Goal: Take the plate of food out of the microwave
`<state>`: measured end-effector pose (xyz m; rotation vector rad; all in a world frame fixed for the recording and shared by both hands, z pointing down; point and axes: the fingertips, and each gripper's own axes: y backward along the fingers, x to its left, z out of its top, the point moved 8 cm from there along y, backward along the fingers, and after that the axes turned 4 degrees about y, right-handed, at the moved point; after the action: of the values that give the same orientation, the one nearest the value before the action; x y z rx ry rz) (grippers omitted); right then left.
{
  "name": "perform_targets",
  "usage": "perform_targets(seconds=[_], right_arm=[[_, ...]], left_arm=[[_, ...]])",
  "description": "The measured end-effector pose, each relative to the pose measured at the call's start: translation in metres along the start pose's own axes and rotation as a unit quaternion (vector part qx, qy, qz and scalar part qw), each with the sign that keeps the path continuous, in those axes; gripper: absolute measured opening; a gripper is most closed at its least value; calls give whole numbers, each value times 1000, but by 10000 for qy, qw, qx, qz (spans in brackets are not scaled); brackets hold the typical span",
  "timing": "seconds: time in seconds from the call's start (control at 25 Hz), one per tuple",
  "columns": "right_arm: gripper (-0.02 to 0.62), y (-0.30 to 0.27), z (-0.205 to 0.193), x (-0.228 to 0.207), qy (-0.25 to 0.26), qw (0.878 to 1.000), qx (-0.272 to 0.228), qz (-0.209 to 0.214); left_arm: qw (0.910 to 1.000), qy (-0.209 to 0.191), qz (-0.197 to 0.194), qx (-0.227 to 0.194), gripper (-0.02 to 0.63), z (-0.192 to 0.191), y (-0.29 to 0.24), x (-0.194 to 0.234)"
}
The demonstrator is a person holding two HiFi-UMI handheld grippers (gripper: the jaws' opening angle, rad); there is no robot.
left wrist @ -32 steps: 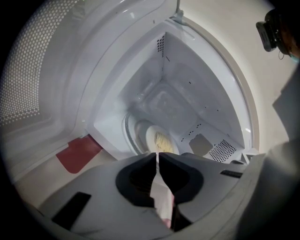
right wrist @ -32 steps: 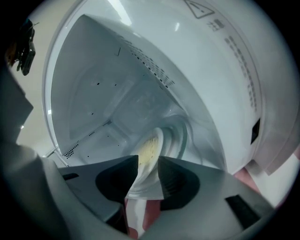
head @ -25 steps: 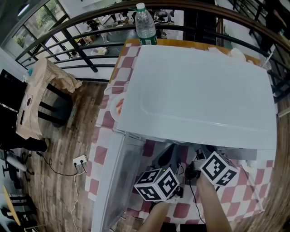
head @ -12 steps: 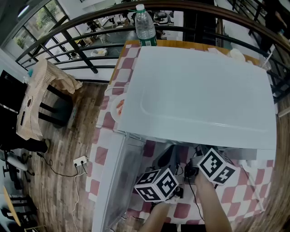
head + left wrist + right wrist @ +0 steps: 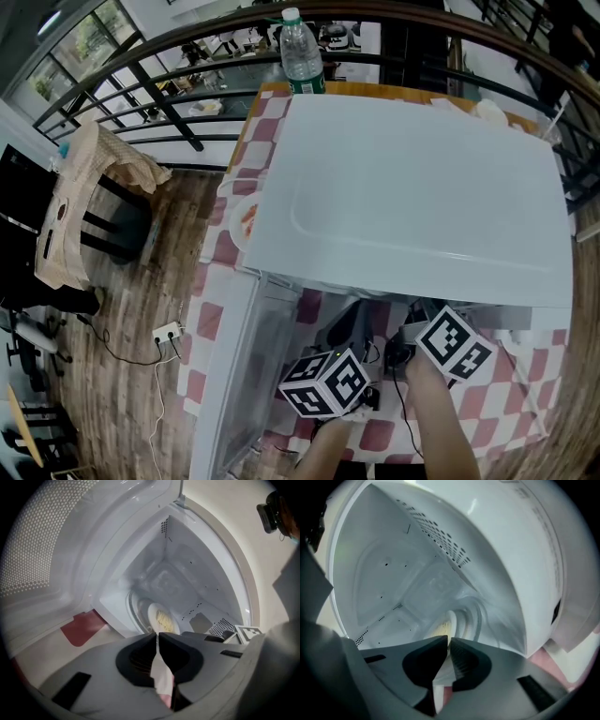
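The white microwave [image 5: 412,187] stands on a checked tablecloth with its door [image 5: 246,375] swung open to the left. Inside, a white plate of yellowish food [image 5: 162,618] sits on the turntable. My left gripper [image 5: 157,634] hangs in front of the opening, shut and empty, short of the plate. My right gripper [image 5: 448,639] reaches into the cavity. Its jaws are closing and stand close together, with the plate's rim [image 5: 447,626] running edge-on into the narrow gap between them. In the head view only the marker cubes [image 5: 325,382] [image 5: 454,344] show below the microwave's front edge.
A second plate with reddish food [image 5: 242,223] peeks out at the microwave's left side. A water bottle [image 5: 302,52] stands behind the microwave. A railing runs behind the table, and a chair with a beige cover [image 5: 94,187] stands on the wooden floor to the left.
The right gripper's marker cube has shifted and turned slightly. The left gripper's cube has stayed where it was.
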<state>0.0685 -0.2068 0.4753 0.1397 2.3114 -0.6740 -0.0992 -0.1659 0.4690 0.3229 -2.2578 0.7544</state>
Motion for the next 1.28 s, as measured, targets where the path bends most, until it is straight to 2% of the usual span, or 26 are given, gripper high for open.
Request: perform_targets(seconds=[0.52, 0.92, 1.0, 1.04, 1.28], right_arm=[[11, 17, -7, -2, -297, 9995, -45, 1], [57, 8, -4, 5, 146, 9998, 21, -149], [118, 7, -5, 5, 168, 9997, 69, -180], [127, 6, -5, 6, 185, 9996, 85, -201], [127, 2, -5, 10, 462, 9979, 228, -388]], left_arm=[[10000, 28, 34, 8, 35, -6, 8, 2], [10000, 47, 67, -45, 35, -5, 15, 3], [10000, 28, 75, -52, 35, -4, 16, 3], [9999, 26, 82, -57, 35, -3, 16, 4], [9999, 28, 112, -77, 35, -1, 16, 7]])
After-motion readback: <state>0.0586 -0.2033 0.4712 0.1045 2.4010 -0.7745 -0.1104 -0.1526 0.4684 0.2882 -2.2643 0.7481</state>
